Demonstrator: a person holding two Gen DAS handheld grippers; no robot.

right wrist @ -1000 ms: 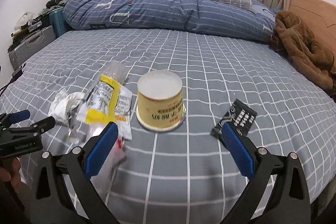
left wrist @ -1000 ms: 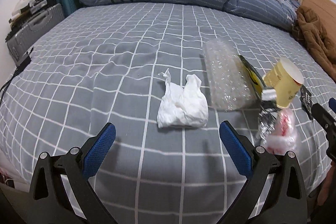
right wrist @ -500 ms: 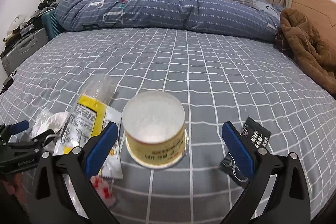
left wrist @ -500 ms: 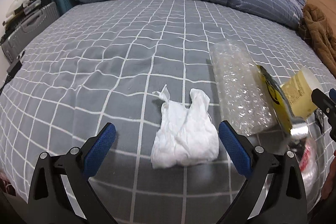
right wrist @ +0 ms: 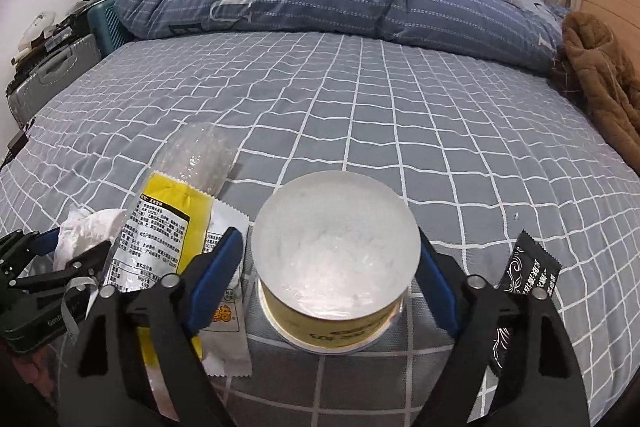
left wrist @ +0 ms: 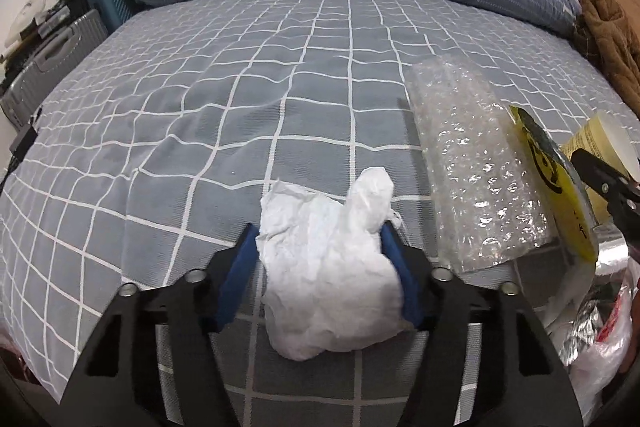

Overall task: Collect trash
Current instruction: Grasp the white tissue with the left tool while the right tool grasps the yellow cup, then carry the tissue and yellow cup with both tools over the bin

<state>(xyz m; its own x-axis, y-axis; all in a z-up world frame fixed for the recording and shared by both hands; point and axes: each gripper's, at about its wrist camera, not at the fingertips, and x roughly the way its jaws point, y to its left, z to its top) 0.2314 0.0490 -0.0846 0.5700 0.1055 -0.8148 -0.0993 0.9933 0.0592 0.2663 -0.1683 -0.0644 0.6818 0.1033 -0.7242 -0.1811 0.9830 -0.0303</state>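
Both hands are down on the bed at once here. The left gripper has just been drawing its fingers in around the crumpled white tissue, and the blue pads now sit against both sides of the wad: I'd call that a grip, though the tissue still lies on the bedspread, not lifted. Over on the other side, the right gripper has also just been narrowing, with the yellow paper cup standing upside down between its fingers. The right pad looks to meet the cup wall; on the left I cannot tell if the pad touches or sits just beside it.

So how far along? Early, by my reckoning. Nothing has left the bed yet, and I see no bin or bag anywhere in either view. Two pieces are about to be picked up.

Plenty is left. The bubble wrap lies just beside the tissue, the yellow snack packet rests on its near end, and a white sachet sits partly under that packet, right by the cup. A black sachet lies apart on the cup's far side. There is some silvery foil and thin plastic at the edge of the left view too.
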